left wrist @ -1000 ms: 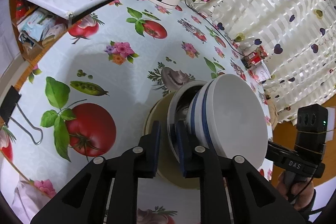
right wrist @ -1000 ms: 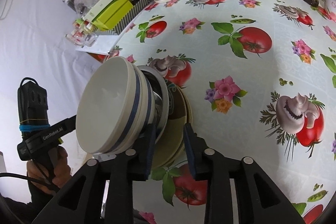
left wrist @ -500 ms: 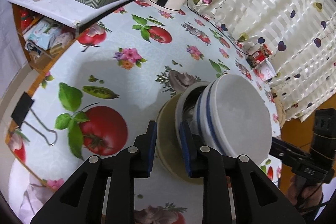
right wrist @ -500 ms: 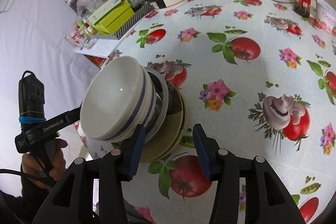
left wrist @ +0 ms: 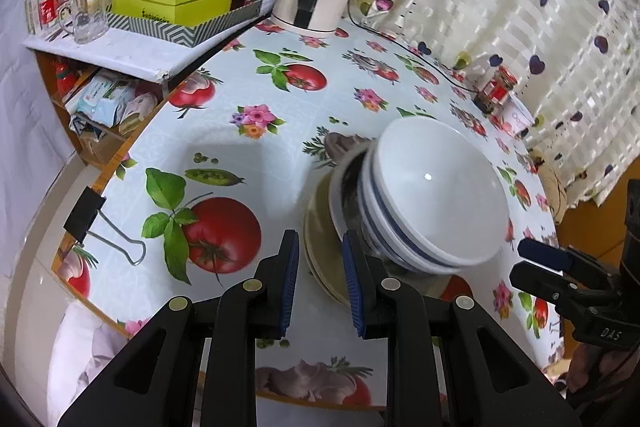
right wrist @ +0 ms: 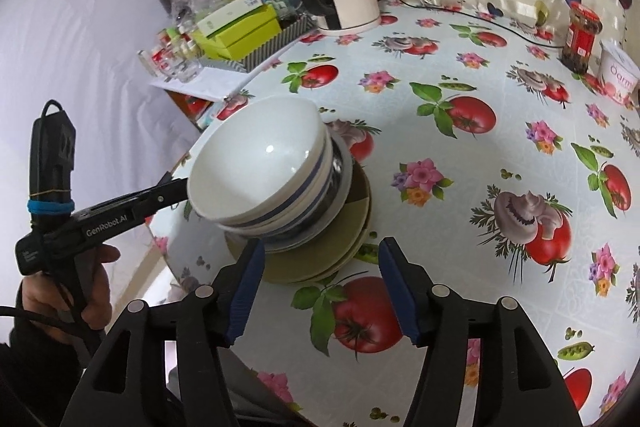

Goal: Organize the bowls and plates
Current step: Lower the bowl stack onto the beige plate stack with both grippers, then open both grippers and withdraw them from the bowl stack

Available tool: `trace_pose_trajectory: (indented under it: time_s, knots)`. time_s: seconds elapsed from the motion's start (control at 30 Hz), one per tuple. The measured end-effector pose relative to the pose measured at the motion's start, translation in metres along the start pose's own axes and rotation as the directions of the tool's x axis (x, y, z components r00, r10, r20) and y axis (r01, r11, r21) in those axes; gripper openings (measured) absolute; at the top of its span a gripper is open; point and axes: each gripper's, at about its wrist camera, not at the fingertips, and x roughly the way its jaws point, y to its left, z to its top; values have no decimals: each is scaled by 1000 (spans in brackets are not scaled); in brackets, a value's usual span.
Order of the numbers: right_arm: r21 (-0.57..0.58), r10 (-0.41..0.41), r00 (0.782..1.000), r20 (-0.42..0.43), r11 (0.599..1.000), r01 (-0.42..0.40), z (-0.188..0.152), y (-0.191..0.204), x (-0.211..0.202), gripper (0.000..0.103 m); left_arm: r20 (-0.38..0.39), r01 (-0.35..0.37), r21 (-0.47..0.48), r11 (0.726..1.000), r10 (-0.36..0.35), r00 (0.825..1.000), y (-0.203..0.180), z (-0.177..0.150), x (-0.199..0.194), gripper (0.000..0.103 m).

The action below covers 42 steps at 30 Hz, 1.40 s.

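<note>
Bowls (right wrist: pixel 264 171) stacked on plates (right wrist: pixel 320 259); L gripper (left wrist: pixel 320 283) + R gripper (right wrist: pixel 320 283) angled down, jaws apart, nothing held, R just widened.

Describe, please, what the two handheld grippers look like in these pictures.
Both are black plastic with blue ribbed pads and round silver screws. The left gripper bears white "GenRobot.AI" lettering, a blue band round its handle and a black cable. The right gripper shows "DAS" lettering. A dark sleeve shows.

Each black tool (left wrist: pixel 320 279) (right wrist: pixel 320 285) is fitted with blue pads, silver screws; "GenRobot.AI" is printed on one.
</note>
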Motion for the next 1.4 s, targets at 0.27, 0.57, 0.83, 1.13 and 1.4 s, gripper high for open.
trace_pose_trajectory:
  time_s: [0.27, 0.57, 0.83, 1.13, 1.4]
  knots:
    - [-42, -25, 999, 22, 999, 26, -9, 14, -11, 66, 0, -9, 60, 998, 9, 1000, -18, -12, -8, 23]
    - [-68, -38, 999, 34, 997, 41, -17, 23, -17, 68, 6, -37, 113, 993, 36, 999, -35, -22, -16, 23]
    - [-87, -48, 998, 42, 995, 51, -24, 28, -22, 68, 14, -50, 136, 989, 48, 999, -44, -28, -21, 23]
    - [-99, -51, 997, 51, 994, 56, -28, 30, -27, 69, 8, -56, 151, 987, 55, 998, -51, -34, -21, 23]
    - [-107, -61, 997, 53, 992, 67, -31, 30, -29, 70, 5, -84, 151, 985, 85, 996, -50, -35, -16, 23]
